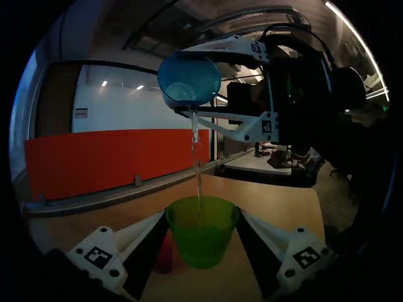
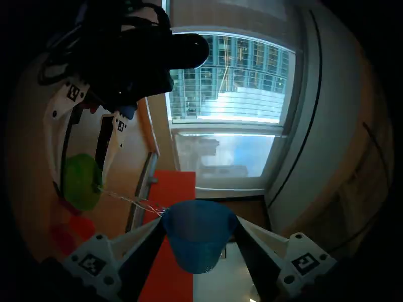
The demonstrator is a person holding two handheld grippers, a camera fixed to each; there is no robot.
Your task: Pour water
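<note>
In the left gripper view my left gripper (image 1: 202, 236) is shut on a green cup (image 1: 202, 232), held upright above a wooden table (image 1: 282, 206). Higher up, my right gripper (image 1: 194, 98) holds a blue cup (image 1: 189, 80) tipped over, and a thin stream of water (image 1: 196, 161) falls from its rim into the green cup. In the right gripper view my right gripper (image 2: 199, 240) is shut on the blue cup (image 2: 198, 236), the view rolled sideways. The water (image 2: 133, 201) runs off toward the green cup (image 2: 80, 182), which the left gripper (image 2: 83, 166) grips at the left.
A small red cup (image 1: 163, 256) stands on the table just left of the green cup; red cups (image 2: 68, 231) also show in the right gripper view. An orange-red wall panel (image 1: 111, 156) and a metal rail (image 1: 116, 194) run behind the table. A large window (image 2: 226, 100) faces outdoors.
</note>
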